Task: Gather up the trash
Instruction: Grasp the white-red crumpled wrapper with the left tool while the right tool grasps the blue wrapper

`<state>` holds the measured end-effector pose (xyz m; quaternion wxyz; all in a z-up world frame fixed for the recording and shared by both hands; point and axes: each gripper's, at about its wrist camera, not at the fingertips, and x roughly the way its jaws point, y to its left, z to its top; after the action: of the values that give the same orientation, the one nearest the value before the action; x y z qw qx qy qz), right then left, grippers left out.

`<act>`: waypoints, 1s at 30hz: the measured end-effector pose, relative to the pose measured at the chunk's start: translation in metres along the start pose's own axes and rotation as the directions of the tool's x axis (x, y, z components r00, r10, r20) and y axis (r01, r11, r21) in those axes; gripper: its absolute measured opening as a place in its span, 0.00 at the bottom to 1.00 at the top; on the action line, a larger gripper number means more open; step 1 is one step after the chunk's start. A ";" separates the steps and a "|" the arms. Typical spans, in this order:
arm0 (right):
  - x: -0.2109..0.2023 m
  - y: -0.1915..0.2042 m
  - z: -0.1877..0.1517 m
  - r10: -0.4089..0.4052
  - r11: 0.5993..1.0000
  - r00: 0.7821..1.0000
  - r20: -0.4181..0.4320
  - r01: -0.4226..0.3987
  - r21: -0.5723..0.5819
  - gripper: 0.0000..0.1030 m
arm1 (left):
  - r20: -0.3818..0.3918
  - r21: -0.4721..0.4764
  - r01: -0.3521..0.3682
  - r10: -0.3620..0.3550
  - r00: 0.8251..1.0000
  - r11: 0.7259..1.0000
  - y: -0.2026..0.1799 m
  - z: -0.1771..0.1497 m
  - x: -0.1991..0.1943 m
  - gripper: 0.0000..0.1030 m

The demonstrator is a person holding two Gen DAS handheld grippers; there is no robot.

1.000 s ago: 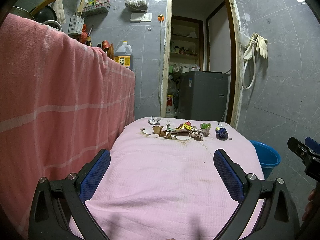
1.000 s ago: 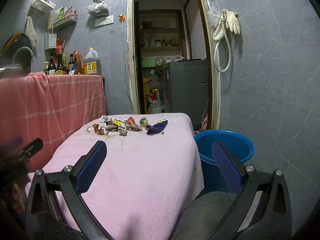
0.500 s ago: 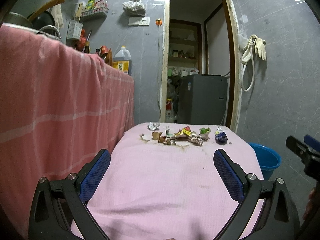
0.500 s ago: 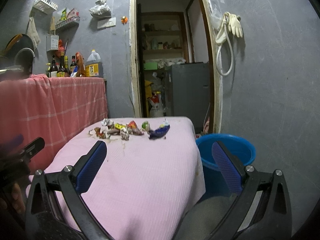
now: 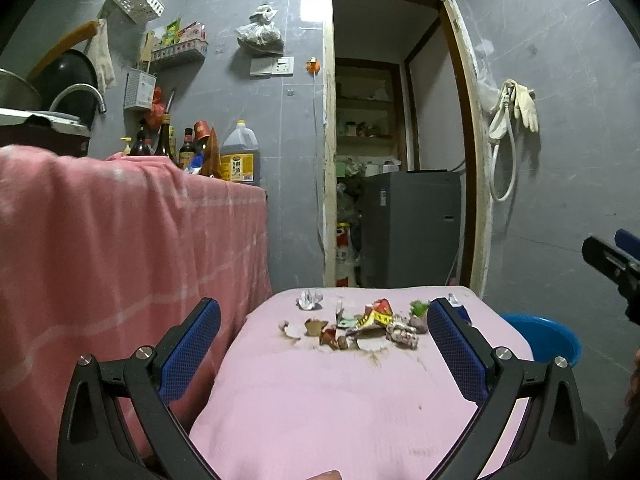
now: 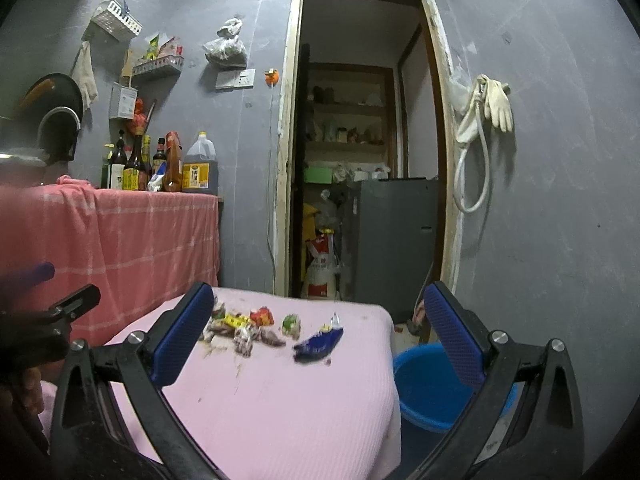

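Observation:
A heap of trash [image 5: 360, 326] lies near the far end of a low table covered with a pink cloth [image 5: 320, 400]: crumpled wrappers, torn paper and a blue packet [image 6: 318, 344]. The heap also shows in the right wrist view [image 6: 248, 328]. A blue bucket [image 6: 432, 384] stands on the floor right of the table, also in the left wrist view [image 5: 544, 336]. My left gripper [image 5: 324, 352] is open and empty above the near part of the table. My right gripper [image 6: 320, 344] is open and empty, near the table's right side.
A taller counter draped in a pink striped cloth [image 5: 120, 260] runs along the left, with bottles and an oil jug [image 5: 238, 156] on top. An open doorway [image 5: 392, 140] with a grey appliance [image 5: 412, 224] lies beyond the table. Grey tiled wall on the right.
Both grippers have tilted up and drawn a little closer to the table; the trash heap now sits lower in both views. Both jaws stay open.

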<state>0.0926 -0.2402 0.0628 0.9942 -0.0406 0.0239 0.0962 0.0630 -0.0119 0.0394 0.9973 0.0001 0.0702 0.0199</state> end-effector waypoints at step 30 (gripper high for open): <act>0.217 -0.041 -0.065 0.217 0.976 0.854 -0.473 -0.202 0.083 0.86 | -0.493 -0.087 0.226 -0.239 0.836 0.970 -0.029 -0.026 0.221 0.80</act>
<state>0.3102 -0.2450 -0.0111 0.9414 -0.0452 0.2746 0.1904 0.2796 -0.0319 -0.0172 0.9399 -0.0264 0.3252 -0.1011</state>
